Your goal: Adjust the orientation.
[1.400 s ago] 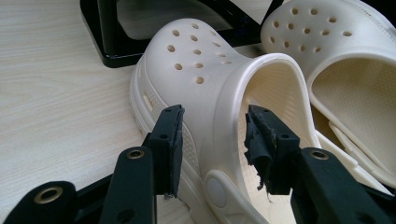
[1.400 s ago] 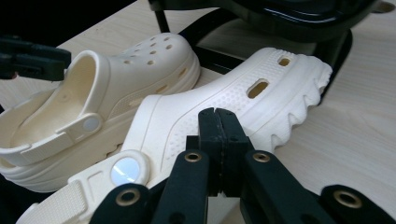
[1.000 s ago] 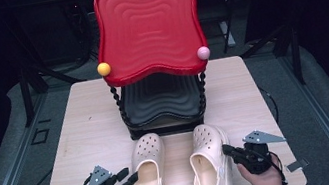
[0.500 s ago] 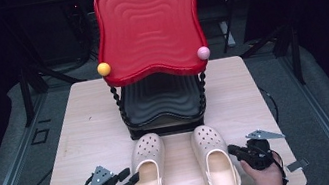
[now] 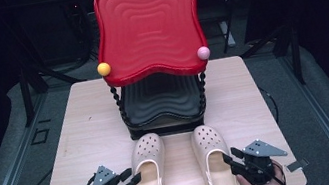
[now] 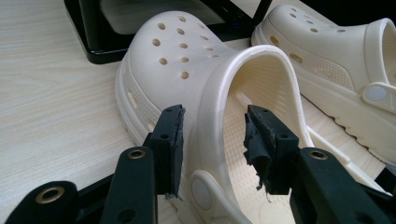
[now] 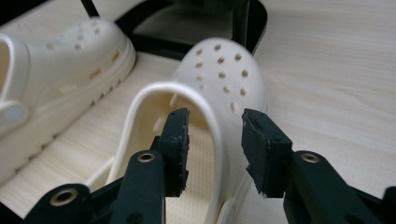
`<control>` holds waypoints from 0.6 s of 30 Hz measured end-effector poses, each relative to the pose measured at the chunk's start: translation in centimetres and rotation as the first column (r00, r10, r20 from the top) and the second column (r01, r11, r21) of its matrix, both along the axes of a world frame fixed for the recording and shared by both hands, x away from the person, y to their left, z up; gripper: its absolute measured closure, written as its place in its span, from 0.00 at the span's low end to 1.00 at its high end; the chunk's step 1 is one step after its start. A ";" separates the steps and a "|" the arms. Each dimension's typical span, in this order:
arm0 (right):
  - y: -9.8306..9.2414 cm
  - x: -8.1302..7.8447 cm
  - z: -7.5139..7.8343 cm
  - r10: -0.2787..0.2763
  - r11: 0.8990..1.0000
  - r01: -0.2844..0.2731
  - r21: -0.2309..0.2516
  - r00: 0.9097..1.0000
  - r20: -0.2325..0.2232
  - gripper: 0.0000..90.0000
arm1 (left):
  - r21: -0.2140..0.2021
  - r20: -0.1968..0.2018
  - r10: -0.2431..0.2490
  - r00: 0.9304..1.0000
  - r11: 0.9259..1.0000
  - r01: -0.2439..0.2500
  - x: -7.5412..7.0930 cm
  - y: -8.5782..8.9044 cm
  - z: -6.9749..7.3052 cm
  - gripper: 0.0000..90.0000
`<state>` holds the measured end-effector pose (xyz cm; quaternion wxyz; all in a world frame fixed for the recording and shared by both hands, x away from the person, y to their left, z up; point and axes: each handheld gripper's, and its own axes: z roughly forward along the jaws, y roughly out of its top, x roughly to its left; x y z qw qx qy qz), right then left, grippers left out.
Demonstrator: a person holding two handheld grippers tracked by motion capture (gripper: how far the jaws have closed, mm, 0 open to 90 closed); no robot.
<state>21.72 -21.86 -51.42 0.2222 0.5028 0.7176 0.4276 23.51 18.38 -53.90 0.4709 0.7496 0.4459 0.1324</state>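
Clogs straddled by open fingers, ungripped.

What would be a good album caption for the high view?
Two cream perforated clogs, left and right, lie side by side before a red two-tier rack.

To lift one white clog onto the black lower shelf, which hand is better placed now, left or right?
Probably left. The left tongs stand open, steady, straddling the left clog's side wall. The right tongs also straddle the right clog's wall but have just been opening. Both clogs lie equally near the shelf.
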 end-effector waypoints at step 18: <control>1.2 0.6 -1.3 -0.059 0.996 0.055 -0.072 0.997 -0.046 0.89 | 0.011 -0.016 0.015 1.000 1.000 -0.015 0.6 -0.3 -0.1 0.81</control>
